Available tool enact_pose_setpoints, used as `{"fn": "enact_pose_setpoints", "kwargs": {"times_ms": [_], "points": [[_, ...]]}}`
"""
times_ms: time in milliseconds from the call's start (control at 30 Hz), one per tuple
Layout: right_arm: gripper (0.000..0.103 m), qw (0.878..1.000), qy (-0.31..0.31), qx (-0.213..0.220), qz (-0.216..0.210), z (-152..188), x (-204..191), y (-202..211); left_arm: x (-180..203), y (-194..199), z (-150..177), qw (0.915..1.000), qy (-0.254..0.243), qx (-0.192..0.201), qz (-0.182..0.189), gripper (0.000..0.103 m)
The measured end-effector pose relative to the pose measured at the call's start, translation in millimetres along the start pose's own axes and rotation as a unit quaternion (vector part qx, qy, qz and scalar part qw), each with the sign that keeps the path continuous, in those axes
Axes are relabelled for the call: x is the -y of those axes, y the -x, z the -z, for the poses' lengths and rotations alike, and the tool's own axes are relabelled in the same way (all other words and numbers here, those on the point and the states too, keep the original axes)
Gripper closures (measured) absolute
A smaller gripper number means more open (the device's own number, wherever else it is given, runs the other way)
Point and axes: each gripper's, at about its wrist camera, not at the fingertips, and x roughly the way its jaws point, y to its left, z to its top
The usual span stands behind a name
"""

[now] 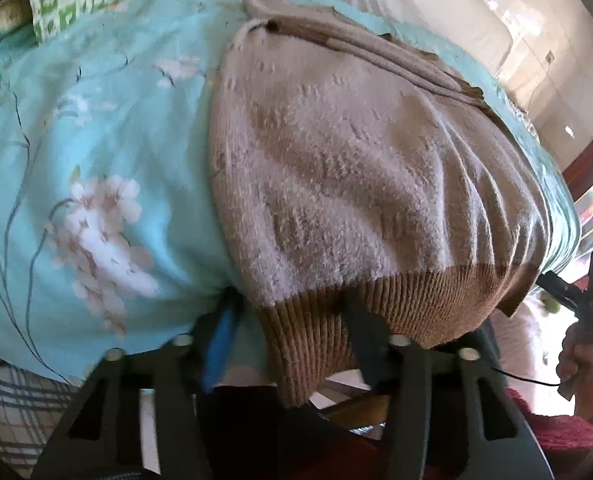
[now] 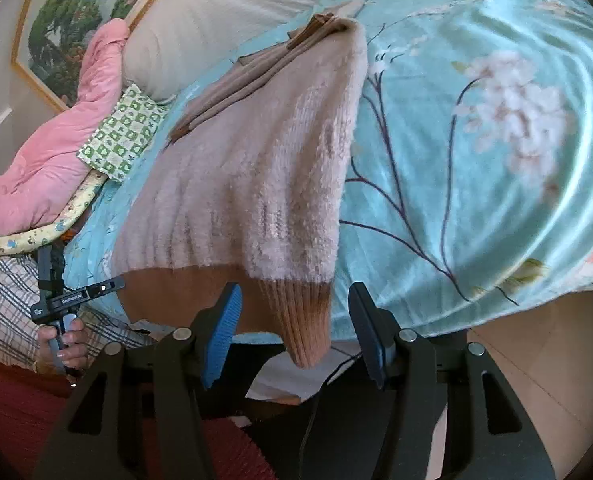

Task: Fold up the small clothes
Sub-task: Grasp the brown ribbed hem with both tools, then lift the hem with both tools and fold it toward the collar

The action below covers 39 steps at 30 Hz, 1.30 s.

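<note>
we see the sweater (image 1: pixel 336 168) spread mid-frame on the bed (image 1: pixel 96 128), hem hanging low | left gripper (image 1: pixel 292 320) clamped on the ribbed hem | right gripper (image 2: pixel 294 316) apart around a hanging hem corner

A bedroom in a home. A bed (image 2: pixel 476 200) fills both views, spread with a turquoise sheet printed with pale blossoms and thin dark branches. At its head lie a cream ribbed bolster (image 2: pixel 224 12), a green-and-white checked pillow (image 2: pixel 122 134) and a bunched pink quilt (image 2: pixel 56 152). A framed landscape painting (image 2: pixel 68 8) hangs on the wall behind. A plaid blanket (image 1: pixel 12 408) drapes over the bed's near corner.
</note>
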Motion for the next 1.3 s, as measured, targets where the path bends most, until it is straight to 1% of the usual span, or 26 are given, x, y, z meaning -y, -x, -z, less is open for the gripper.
{"fn": "enact_pose_setpoints", "kwargs": {"times_ms": [33,100,133,167,200,233,267,300,333,367,433,500,600,667,700,733,767,800,833,867,967,1033,1100,1133,1200,1300], "points": [[0.046,1.0,0.0,0.002,-0.004,0.4,0.3,-2.5,0.0,1.4,0.1,1.0,-0.001,0.004,0.0,0.083],[0.046,1.0,-0.002,0.003,-0.018,1.3,1.0,-9.8,-3.0,5.3,-0.6,0.9998,0.004,0.009,0.016,0.094],[0.051,1.0,-0.003,0.003,-0.024,2.3,0.4,-13.6,-4.9,7.4,-0.9,0.9996,0.007,0.01,0.026,0.094],[0.058,1.0,-0.002,0.002,-0.028,3.0,0.4,-16.8,-6.0,8.6,-1.0,0.9995,0.008,0.01,0.03,0.094],[0.075,1.0,0.002,0.001,-0.026,4.1,0.1,-18.3,-6.6,9.3,-1.5,0.9995,0.006,0.009,0.031,0.094],[0.081,1.0,0.007,0.002,-0.025,5.2,0.6,-17.6,-9.5,10.8,-1.4,0.9994,0.005,0.007,0.034,0.093],[0.084,0.999,0.01,0.003,-0.03,6.3,1.4,-15.3,-10.9,11.2,-1.4,0.9993,0.005,0.006,0.037,0.091],[0.087,0.999,0.014,0.005,-0.038,7.1,2.4,-11.9,-13.1,9.5,-1.5,0.9993,0.006,-0.001,0.036,0.083],[0.087,0.999,0.019,0.005,-0.046,8.9,3.5,-7.0,-14.5,7.0,-1.3,0.9993,0.007,-0.009,0.037,0.07],[0.087,0.998,0.022,0.005,-0.051,9.3,4.4,-5.1,-14.5,4.2,-1.3,0.9988,0.009,-0.016,0.045,0.064],[0.087,0.998,0.024,0.009,-0.049,9.2,8.4,-2.6,-12.5,-0.1,-1.0,0.9977,0.01,-0.023,0.064,0.046],[0.085,0.999,0.017,0.01,-0.05,7.4,12.6,-5.0,-5.4,-3.0,-1.2,0.9979,-0.007,-0.023,0.061,0.04],[0.073,0.998,-0.002,0.01,-0.061,5.3,18.9,-15.4,5.1,-5.9,1.0,0.9986,-0.034,-0.016,0.038,0.04],[0.073,0.997,-0.012,0.002,-0.074,7.5,21.6,-25.1,6.0,-4.4,3.5,0.9987,-0.041,-0.005,0.03,0.048],[0.073,0.997,-0.013,-0.001,-0.079,8.4,21.2,-27.4,4.1,-3.1,4.6,0.9988,-0.041,-0.001,0.026,0.062],[0.081,0.996,-0.016,-0.003,-0.082,9.6,20.7,-29.3,-1.1,-0.6,4.6,0.999,-0.035,0.002,0.029,0.081],[0.088,0.996,-0.017,-0.003,-0.085,10.1,20.4,-29.1,-4.9,0.7,4.5,0.999,-0.03,0.003,0.034,0.093],[0.089,0.996,-0.016,-0.002,-0.089,10.3,17.5,-27.8,-10.7,2.9,3.9,0.9985,-0.018,0.001,0.052,0.096],[0.09,0.996,-0.013,0.0,-0.093,10.7,14.0,-24.5,-16.7,5.7,3.3,0.9975,-0.005,0.001,0.071,0.097],[0.09,0.995,-0.009,0.0,-0.101,11.8,10.1,-19.8,-19.6,8.0,3.7,0.9968,0.001,0.004,0.08,0.097],[0.091,0.99,-0.004,0.002,-0.138,11.7,-0.5,-0.2,-19.1,16.1,4.3,0.9953,-0.004,0.016,0.096,0.097],[0.091,0.986,0.0,0.017,-0.164,6.3,-9.7,16.3,-17.1,22.5,-0.5,0.9936,-0.005,0.028,0.109,0.098],[0.091,0.983,0.002,0.032,-0.18,-1.7,-15.9,27.4,-15.6,35.4,-11.6,0.9891,-0.001,0.053,0.137,0.098],[0.091,0.981,0.004,0.045,-0.191,-9.1,-20.4,33.6,-14.5,41.2,-15.3,0.9874,-0.001,0.063,0.145,0.098],[0.091,0.977,0.006,0.064,-0.203,-20.3,-26.6,39.1,-10.6,55.8,-29.3,0.9833,-0.004,0.094,0.156,0.098],[0.091,0.969,0.001,0.104,-0.225,-46.7,-32.5,44.4,-11.3,66.4,-51.7,0.9775,0.003,0.127,0.168,0.098]]}}
